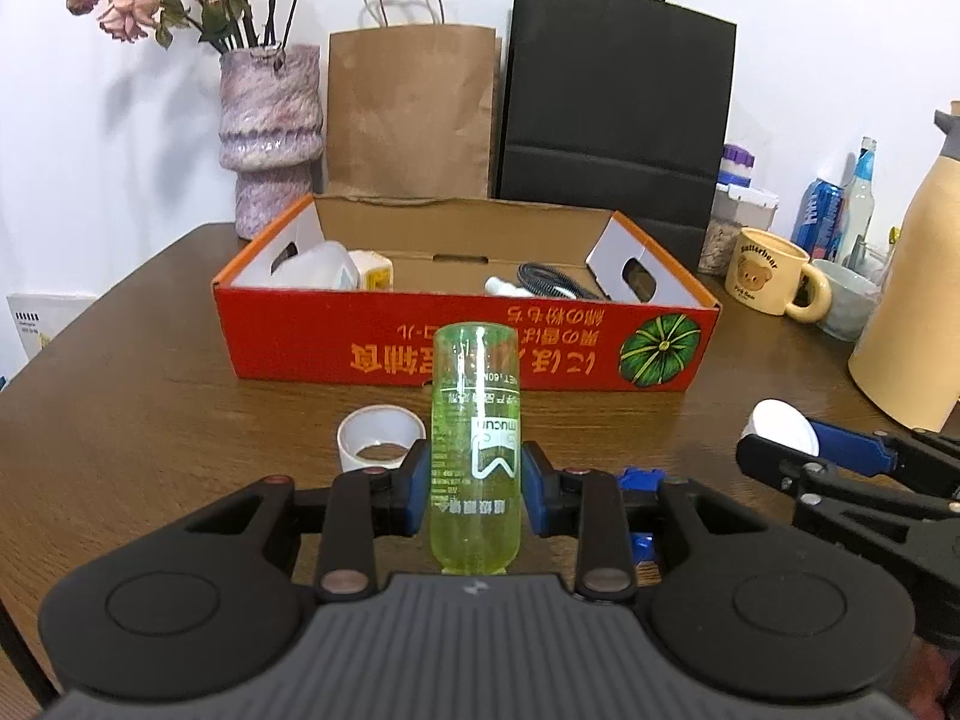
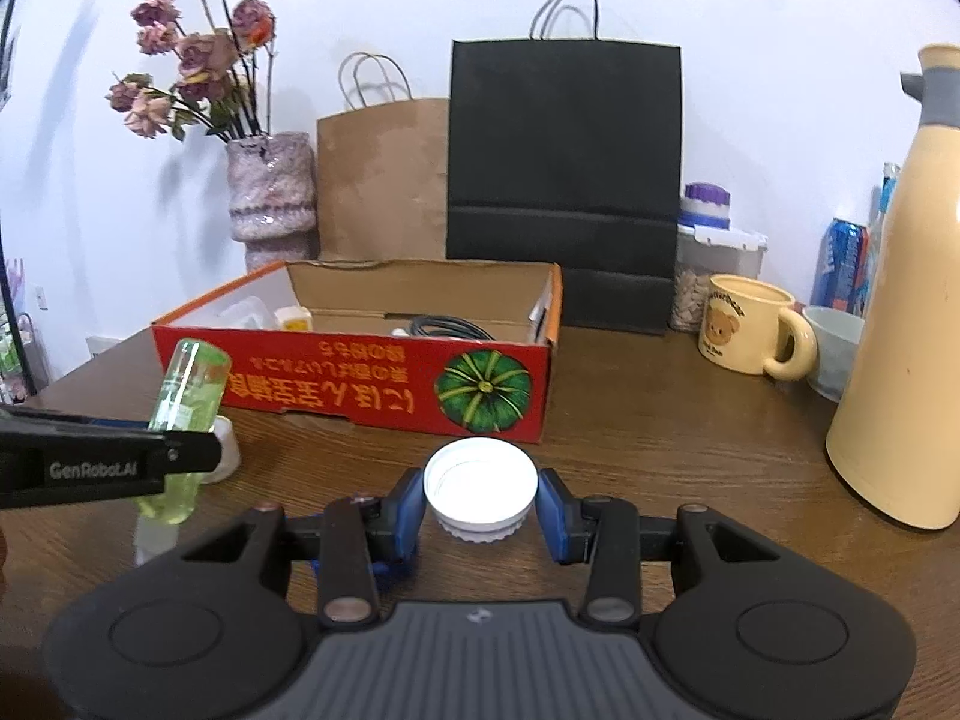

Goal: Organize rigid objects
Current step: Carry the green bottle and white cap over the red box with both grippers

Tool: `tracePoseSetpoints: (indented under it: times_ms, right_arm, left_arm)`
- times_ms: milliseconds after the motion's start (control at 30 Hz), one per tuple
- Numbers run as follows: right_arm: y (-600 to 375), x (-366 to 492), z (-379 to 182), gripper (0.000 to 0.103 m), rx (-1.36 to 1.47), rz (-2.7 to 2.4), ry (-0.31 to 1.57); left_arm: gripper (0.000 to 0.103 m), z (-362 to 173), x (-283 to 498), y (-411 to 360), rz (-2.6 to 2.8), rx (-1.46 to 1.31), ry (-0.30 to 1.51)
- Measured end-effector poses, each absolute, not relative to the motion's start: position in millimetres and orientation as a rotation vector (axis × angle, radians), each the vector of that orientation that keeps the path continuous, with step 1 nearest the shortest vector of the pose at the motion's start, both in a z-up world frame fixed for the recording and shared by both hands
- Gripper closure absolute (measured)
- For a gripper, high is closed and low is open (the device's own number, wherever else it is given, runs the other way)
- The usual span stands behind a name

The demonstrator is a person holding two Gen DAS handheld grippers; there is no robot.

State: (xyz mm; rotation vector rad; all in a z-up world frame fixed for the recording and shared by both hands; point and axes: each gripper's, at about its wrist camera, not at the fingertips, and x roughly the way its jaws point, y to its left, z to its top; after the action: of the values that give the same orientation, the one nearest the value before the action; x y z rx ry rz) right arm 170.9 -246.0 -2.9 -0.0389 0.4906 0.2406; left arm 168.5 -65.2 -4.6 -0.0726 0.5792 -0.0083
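On the desk (image 1: 150, 396), toward its far edge, the red cardboard box (image 1: 336, 342) printed with Japanese writing holds a cable (image 1: 549, 279) and white items. The left gripper (image 1: 475, 480) clamps a green "mucun" bottle (image 1: 475, 438); the right gripper (image 2: 480, 504) pinches a white cap (image 2: 480, 483).

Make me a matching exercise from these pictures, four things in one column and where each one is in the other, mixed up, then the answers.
Things:
1. green bottle
2. white cap
3. tape roll
4. bear mug

Places:
A. on the table, right of the red box
B. in the right gripper
C. in the left gripper
D. flat on the table, in front of the red box

Pairs: 1-C, 2-B, 3-D, 4-A
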Motion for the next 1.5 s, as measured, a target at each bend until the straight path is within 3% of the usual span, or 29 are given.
tracePoseSetpoints:
  times_ms: [700, 1500]
  right_arm:
    - [-204, 182, 29, 0.064, -0.024, 0.253, 0.404]
    - [-181, 256, 48, 0.064, 0.01, 0.226, 0.36]
  left_arm:
    - [0.071, 32, 176, -41, -0.038, -0.077, 0.491]
    - [0.071, 61, 241, -27, -0.001, -0.119, 0.424]
